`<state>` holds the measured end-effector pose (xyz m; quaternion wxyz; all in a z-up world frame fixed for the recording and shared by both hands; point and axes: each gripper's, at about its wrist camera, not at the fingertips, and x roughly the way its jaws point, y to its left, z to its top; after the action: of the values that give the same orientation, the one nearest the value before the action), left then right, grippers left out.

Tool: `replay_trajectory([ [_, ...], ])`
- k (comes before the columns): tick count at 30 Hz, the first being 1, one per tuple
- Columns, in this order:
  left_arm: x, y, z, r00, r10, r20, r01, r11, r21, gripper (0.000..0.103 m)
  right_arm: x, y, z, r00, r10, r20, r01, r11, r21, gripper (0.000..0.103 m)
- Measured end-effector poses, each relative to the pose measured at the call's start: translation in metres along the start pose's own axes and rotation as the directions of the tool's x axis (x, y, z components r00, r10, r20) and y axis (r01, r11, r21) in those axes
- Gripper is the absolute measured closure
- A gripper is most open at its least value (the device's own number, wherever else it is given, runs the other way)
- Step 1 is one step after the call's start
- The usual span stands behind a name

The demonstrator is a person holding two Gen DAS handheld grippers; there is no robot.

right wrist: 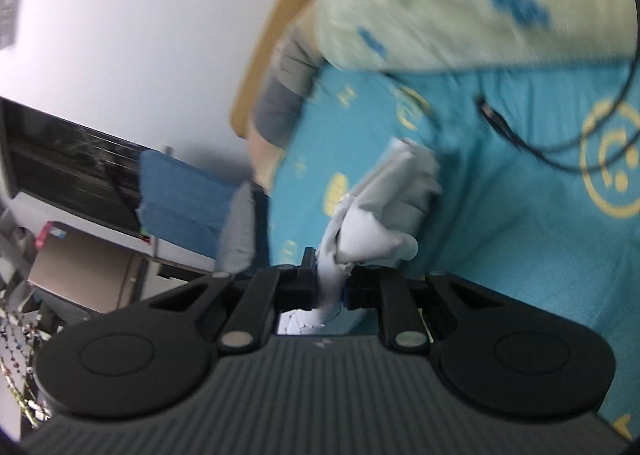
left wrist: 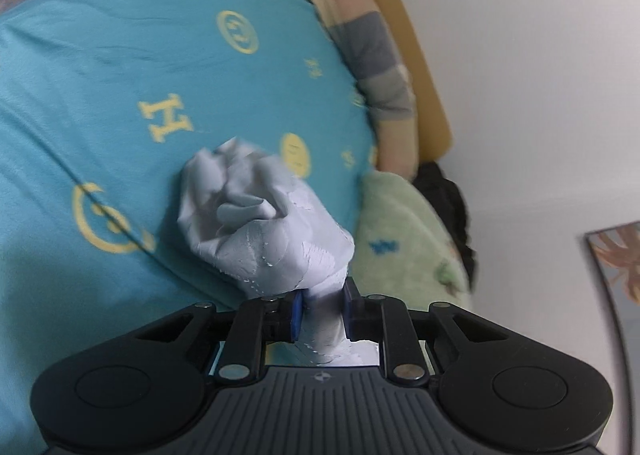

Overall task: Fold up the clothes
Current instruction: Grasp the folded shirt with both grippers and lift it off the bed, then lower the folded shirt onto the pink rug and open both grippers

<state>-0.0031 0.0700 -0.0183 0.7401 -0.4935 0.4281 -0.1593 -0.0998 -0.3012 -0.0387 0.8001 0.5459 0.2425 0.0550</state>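
Note:
A pale grey-white garment hangs bunched and crumpled above a teal bedspread printed with yellow letters and smiley faces. My left gripper is shut on one end of the garment, the cloth pinched between its blue pads. In the right wrist view the same garment is bunched in front of my right gripper, which is shut on another part of it. Both grippers hold the cloth lifted off the bed.
A striped grey and beige pillow and a light green blanket lie at the head of the bed by a tan headboard. A black cable lies on the bedspread. A blue cloth and a cardboard box stand beside the bed.

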Motion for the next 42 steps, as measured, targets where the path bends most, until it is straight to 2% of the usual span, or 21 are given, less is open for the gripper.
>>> replay_trajectory([
  [4,-0.006,-0.054,-0.014,0.998,-0.030,-0.056,0.035,0.994,0.104,0.083,-0.044,0.028,0.014,0.996,0.041,0.074,-0.040,0.999,-0.011,0.088],
  [8,0.004,-0.109,-0.045,0.990,-0.047,-0.134,0.074,0.975,0.211,0.083,-0.099,0.030,0.035,0.987,0.045,0.155,-0.041,0.999,-0.027,0.088],
  [13,0.058,-0.174,-0.093,0.968,-0.062,-0.243,0.129,0.953,0.272,0.083,-0.163,0.022,0.087,0.972,0.002,0.234,0.001,1.000,-0.016,0.088],
  [16,0.106,-0.224,-0.129,0.950,-0.099,-0.296,0.183,0.944,0.273,0.083,-0.201,0.027,0.136,0.953,-0.054,0.297,0.069,0.997,-0.040,0.088],
  [19,0.151,-0.279,-0.167,0.924,-0.164,-0.346,0.263,0.929,0.259,0.083,-0.242,0.041,0.188,0.910,-0.084,0.406,0.134,0.987,-0.094,0.088],
  [20,0.163,-0.298,-0.182,0.912,-0.196,-0.361,0.299,0.919,0.255,0.084,-0.258,0.049,0.201,0.885,-0.087,0.458,0.161,0.979,-0.124,0.088],
  [23,0.193,-0.340,-0.229,0.874,-0.278,-0.400,0.403,0.873,0.274,0.084,-0.305,0.067,0.219,0.790,-0.080,0.608,0.255,0.945,-0.205,0.088],
  [25,0.216,-0.337,-0.256,0.866,-0.262,-0.425,0.418,0.847,0.328,0.084,-0.327,0.068,0.219,0.722,-0.080,0.687,0.341,0.906,-0.252,0.088],
  [27,0.238,-0.333,-0.284,0.859,-0.246,-0.449,0.432,0.818,0.380,0.084,-0.338,0.057,0.214,0.676,-0.125,0.726,0.427,0.869,-0.249,0.088],
  [28,0.250,-0.331,-0.297,0.856,-0.237,-0.461,0.439,0.802,0.404,0.084,-0.342,0.046,0.211,0.665,-0.155,0.731,0.457,0.858,-0.233,0.088],
  [29,0.261,-0.329,-0.311,0.852,-0.227,-0.472,0.447,0.785,0.429,0.084,-0.344,0.030,0.207,0.661,-0.191,0.725,0.477,0.853,-0.210,0.088],
  [33,0.286,-0.281,-0.346,0.859,-0.076,-0.507,0.394,0.730,0.558,0.084,-0.341,-0.039,0.175,0.696,-0.354,0.624,0.527,0.843,-0.109,0.088],
  [35,0.284,-0.261,-0.355,0.865,-0.042,-0.500,0.394,0.675,0.624,0.083,-0.336,-0.062,0.156,0.703,-0.395,0.591,0.549,0.830,-0.099,0.088],
  [38,0.270,-0.245,-0.360,0.873,-0.034,-0.487,0.414,0.582,0.701,0.081,-0.329,-0.068,0.141,0.694,-0.414,0.588,0.582,0.805,-0.120,0.086],
  [40,0.265,-0.242,-0.356,0.874,-0.024,-0.486,0.415,0.558,0.718,0.079,-0.327,-0.065,0.138,0.683,-0.431,0.590,0.601,0.790,-0.120,0.084],
  [42,0.258,-0.244,-0.354,0.885,-0.015,-0.466,0.401,0.531,0.746,0.072,-0.328,-0.058,0.139,0.670,-0.464,0.579,0.620,0.779,-0.094,0.077],
])
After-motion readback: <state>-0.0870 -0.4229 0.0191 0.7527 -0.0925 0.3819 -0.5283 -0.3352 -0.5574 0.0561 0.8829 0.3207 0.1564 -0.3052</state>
